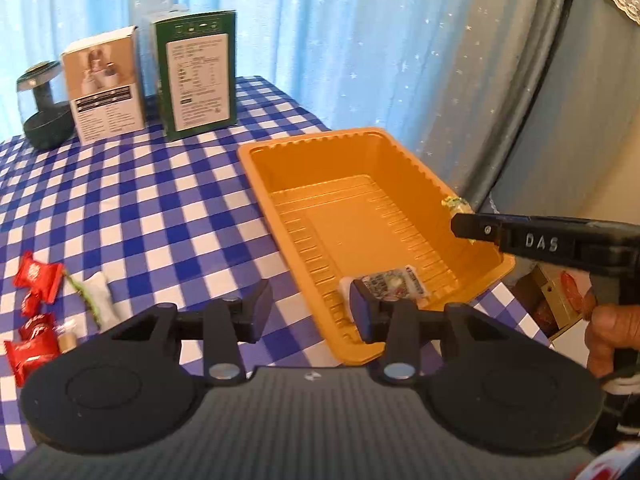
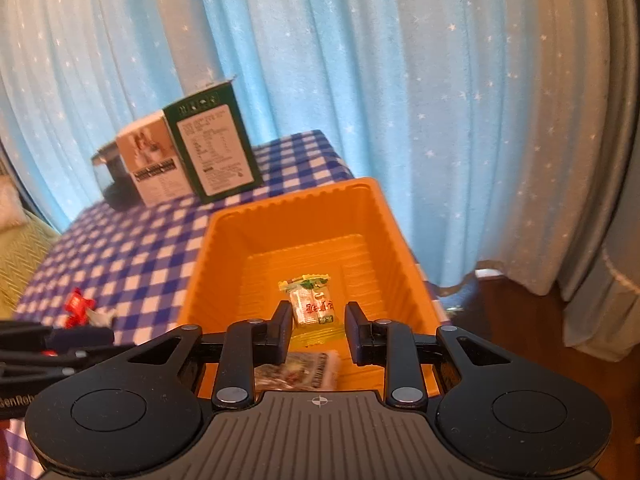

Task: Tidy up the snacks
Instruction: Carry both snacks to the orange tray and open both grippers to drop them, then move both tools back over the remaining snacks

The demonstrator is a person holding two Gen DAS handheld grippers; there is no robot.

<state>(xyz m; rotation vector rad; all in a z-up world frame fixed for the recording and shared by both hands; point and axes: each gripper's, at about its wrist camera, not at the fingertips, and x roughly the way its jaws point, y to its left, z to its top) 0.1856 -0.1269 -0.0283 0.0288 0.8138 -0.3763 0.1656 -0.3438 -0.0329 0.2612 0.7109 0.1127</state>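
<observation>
**Two hand-held grippers at the orange tray, one snack dropping clear**

From the left wrist view we see the orange tray point(image 1: 360, 184) on the blue-checked bench point(image 1: 160, 200), filling the centre and reaching toward 4 o'clock. A printed white packet point(image 1: 394, 286) lies on the tray floor at its near end, just beyond the right finger of our left hand-held gripper point(image 1: 310, 312). That gripper's jaws stand apart with nothing between them; its left finger is over the cloth, its right finger over the tray's near edge. At 9 o'clock a cluster of red-wrapped candies point(image 1: 34, 308) and a white sachet point(image 1: 98, 300) lie loose on the bench. At 11 o'clock stand a white box point(image 1: 106, 84) and a green box point(image 1: 196, 76), with a dark round gadget point(image 1: 42, 108) to their left.

At 3 o'clock our right hand-held gripper point(image 1: 464, 222) reaches in over the tray's right wall, a hand point(image 1: 608, 332) on its grip.

From the right wrist view, the right hand-held gripper point(image 2: 318, 330) points down into the tray point(image 2: 224, 248). A yellow-green wrapped snack point(image 2: 314, 304) sits between its fingers, but gaps show on both sides, so the pads do not press on it. We cannot tell whether it rests on the tray floor. The printed packet point(image 2: 298, 372) shows below it at 6 o'clock.
</observation>
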